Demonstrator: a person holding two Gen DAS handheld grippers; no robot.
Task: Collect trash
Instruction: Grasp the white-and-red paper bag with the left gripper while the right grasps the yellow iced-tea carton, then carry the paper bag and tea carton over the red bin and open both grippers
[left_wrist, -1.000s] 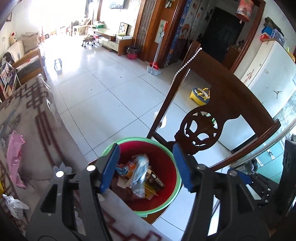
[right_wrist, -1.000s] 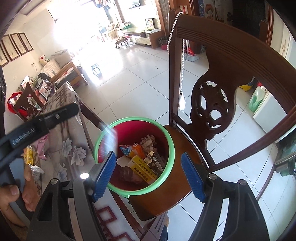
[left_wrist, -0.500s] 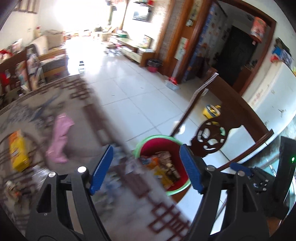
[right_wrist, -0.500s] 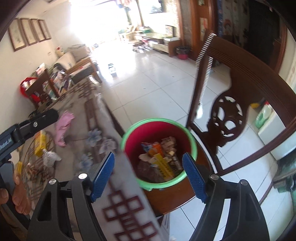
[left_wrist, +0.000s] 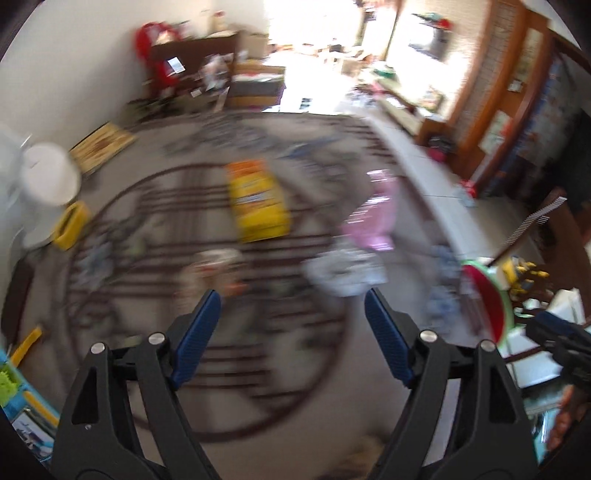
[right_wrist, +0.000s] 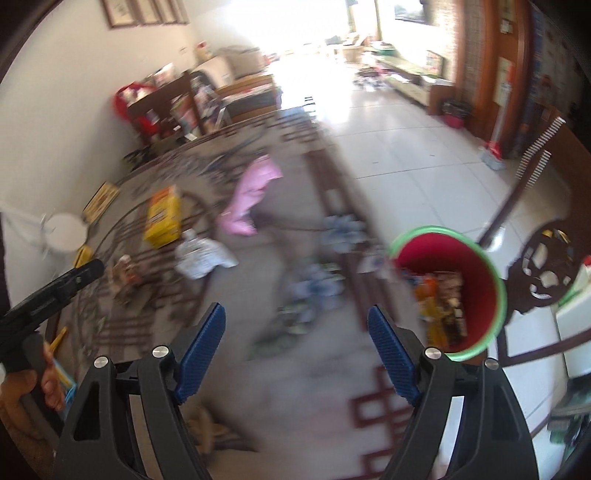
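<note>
Both views are blurred by motion. My left gripper (left_wrist: 291, 306) hangs over the patterned tablecloth (left_wrist: 258, 362) with its jaws opening and nothing between them. Ahead of it lie a yellow packet (left_wrist: 256, 199), a pink wrapper (left_wrist: 373, 214), a crumpled white bag (left_wrist: 343, 273) and a small pale piece of trash (left_wrist: 218, 266). My right gripper (right_wrist: 295, 325) is open and empty above the cloth (right_wrist: 295, 387). To its right stands the red bin with a green rim (right_wrist: 476, 280), holding several wrappers. The yellow packet (right_wrist: 162, 216), pink wrapper (right_wrist: 251, 195) and white bag (right_wrist: 203, 258) lie at its left.
The bin sits on a dark wooden chair (right_wrist: 539, 266) beside the table edge. A white round container (left_wrist: 48, 173) and a small yellow box (left_wrist: 72, 225) stand at the table's left. A hand (right_wrist: 22, 391) holds the other gripper. Tiled floor (right_wrist: 417, 147) stretches behind.
Both grippers swung left, away from the bin and over the table. The bin slid to the right edge of each view. The left jaws widened and no wrapper hangs between them now.
</note>
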